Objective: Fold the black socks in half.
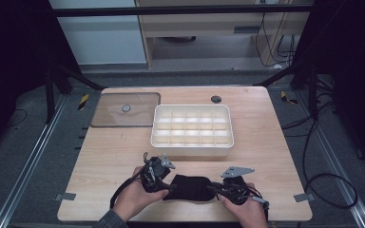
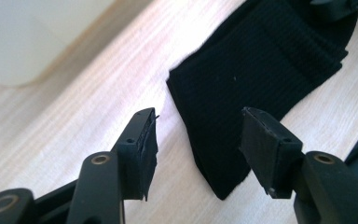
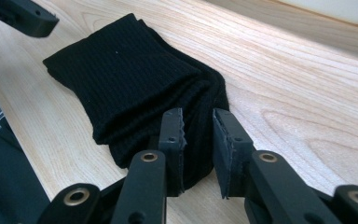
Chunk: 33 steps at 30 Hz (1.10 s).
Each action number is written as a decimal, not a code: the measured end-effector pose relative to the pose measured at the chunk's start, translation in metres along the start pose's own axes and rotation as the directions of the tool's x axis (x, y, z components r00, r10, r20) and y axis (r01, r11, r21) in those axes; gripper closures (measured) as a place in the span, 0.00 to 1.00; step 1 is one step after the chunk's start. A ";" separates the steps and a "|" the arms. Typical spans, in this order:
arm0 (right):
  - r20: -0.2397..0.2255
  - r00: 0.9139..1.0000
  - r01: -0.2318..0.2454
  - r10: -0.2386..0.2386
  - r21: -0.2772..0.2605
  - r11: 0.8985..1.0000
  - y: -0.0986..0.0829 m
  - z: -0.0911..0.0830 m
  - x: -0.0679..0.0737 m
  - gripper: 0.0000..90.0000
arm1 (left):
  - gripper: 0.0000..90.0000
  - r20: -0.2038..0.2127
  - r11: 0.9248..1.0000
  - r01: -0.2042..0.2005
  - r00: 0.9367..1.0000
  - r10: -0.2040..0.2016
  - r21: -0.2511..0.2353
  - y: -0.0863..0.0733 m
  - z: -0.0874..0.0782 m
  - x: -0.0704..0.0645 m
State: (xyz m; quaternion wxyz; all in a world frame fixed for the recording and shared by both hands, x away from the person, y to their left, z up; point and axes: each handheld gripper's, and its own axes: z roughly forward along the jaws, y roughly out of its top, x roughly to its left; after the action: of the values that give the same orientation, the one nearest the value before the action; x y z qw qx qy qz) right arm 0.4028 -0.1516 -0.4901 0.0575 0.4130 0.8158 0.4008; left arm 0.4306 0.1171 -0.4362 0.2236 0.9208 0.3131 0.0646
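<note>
High view, left to right: clear lid (image 1: 125, 109) with a round knob lying flat at the far left of the table (image 1: 266, 142); white divided tray (image 1: 192, 130) beside it at table centre, compartments apparently empty; nearer the front edge, a folded black sock (image 1: 190, 187) lying flat between two hand-held tools.

Left gripper (image 1: 158, 176), held in the left hand (image 1: 135, 197), at the sock's left end. Left gripper view: left gripper (image 2: 198, 142) with jaws spread wide, straddling the corner of the sock (image 2: 256, 79), pads clear of the fabric, nothing gripped.

Right gripper (image 1: 228, 187), in the right hand (image 1: 247, 209), at the sock's right end. Right gripper view: right gripper (image 3: 198, 140) with jaws drawn near together, a narrow gap left, the folded edge of the sock (image 3: 130, 88) running between or just under them; whether fabric is actually pinched, cannot tell.

Risks, as judgement only: closing the left jaws from this stance could catch just the top layer, letting the fold fall open on lifting. A shallow bite at the right edge could slip out under tension. Pulling the two ends unevenly could unroll or twist the bundle. Carried towards the tray, a loose end could snag on a divider or the rim.
</note>
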 end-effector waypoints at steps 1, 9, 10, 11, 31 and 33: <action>-0.002 1.000 -0.002 0.002 0.000 1.000 0.000 0.000 0.000 0.82 | 0.49 0.005 1.000 -0.005 1.000 0.005 0.015 -0.002 0.002 0.001; -0.005 1.000 -0.008 0.008 0.001 1.000 0.000 0.000 0.000 0.81 | 0.53 0.049 0.997 -0.016 0.999 0.012 0.080 -0.010 0.017 -0.002; -0.002 1.000 -0.009 0.009 -0.001 1.000 0.000 0.000 0.000 0.81 | 0.55 0.054 0.996 -0.028 0.998 0.023 0.086 -0.010 0.019 -0.004; -0.002 1.000 -0.009 0.009 -0.001 1.000 0.000 0.000 0.000 0.81 | 0.57 0.059 0.995 -0.033 0.998 0.028 0.092 -0.010 0.020 -0.005; 0.060 0.998 0.004 -0.001 -0.052 0.999 0.005 -0.004 0.000 0.71 | 0.73 0.076 0.996 -0.040 0.997 0.034 0.082 -0.019 0.019 -0.005; 0.061 0.998 0.005 -0.002 -0.039 0.999 0.005 -0.001 0.000 0.71 | 0.73 0.080 0.995 -0.037 0.996 0.030 0.089 -0.019 0.021 -0.005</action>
State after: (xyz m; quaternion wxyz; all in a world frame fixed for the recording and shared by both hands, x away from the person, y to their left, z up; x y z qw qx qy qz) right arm 0.4051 -0.1506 -0.4857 0.0912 0.4223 0.8065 0.4036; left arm 0.4214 0.1198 -0.4638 0.1928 0.9369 0.2909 0.0180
